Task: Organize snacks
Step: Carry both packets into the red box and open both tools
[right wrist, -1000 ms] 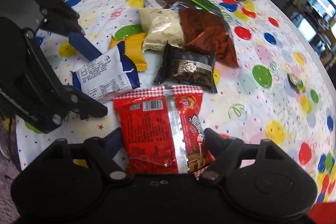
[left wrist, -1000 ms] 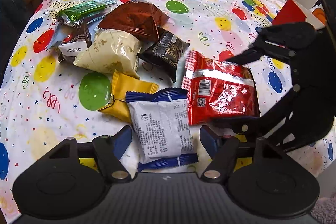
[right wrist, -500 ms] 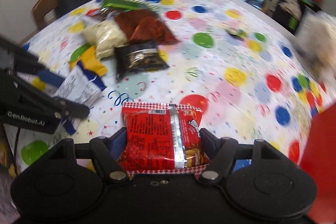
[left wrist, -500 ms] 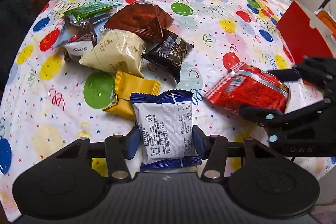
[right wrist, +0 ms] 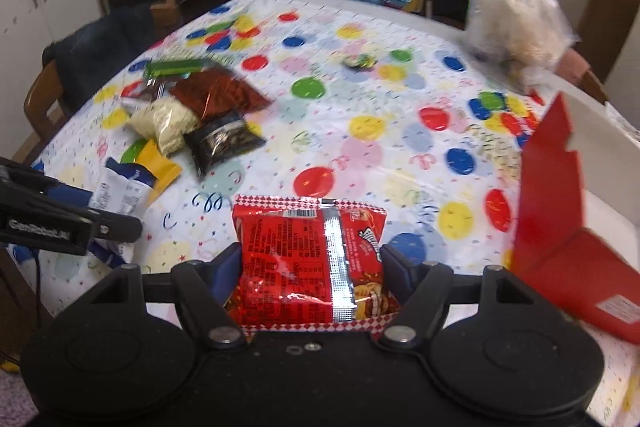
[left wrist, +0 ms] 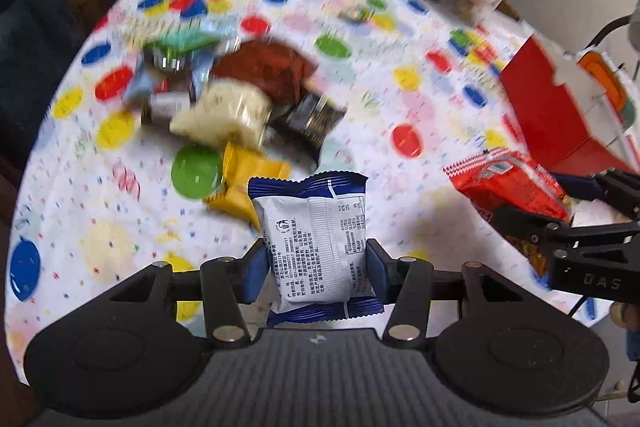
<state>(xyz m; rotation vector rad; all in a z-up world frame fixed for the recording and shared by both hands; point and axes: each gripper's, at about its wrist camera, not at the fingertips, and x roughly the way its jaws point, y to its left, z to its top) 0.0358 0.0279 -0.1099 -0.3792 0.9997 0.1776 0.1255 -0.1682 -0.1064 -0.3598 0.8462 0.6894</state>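
My left gripper (left wrist: pixel 316 267) is shut on a blue and white snack packet (left wrist: pixel 316 243), lifted off the balloon-print tablecloth (left wrist: pixel 360 99). My right gripper (right wrist: pixel 312 267) is shut on a red snack bag (right wrist: pixel 308 255), also held above the table; the same red snack bag (left wrist: pixel 508 187) shows at the right of the left wrist view. A pile of other snacks lies on the cloth: a yellow packet (left wrist: pixel 248 183), a cream bag (left wrist: pixel 224 115), a brown bag (left wrist: pixel 264 67), a black packet (left wrist: pixel 312 119) and a green packet (left wrist: pixel 180 43). A red open box (right wrist: pixel 560 211) stands just right of the red bag.
A clear plastic bag of pale food (right wrist: pixel 516 27) sits at the table's far right corner. A small wrapped sweet (right wrist: pixel 360 61) lies mid-table. A chair with a dark cloth (right wrist: pixel 80 67) stands at the left edge. Cluttered room behind.
My left gripper closed on the blue and white packet and lifted it. My right gripper carried the red bag up and to the right, rolling level, toward the red box.
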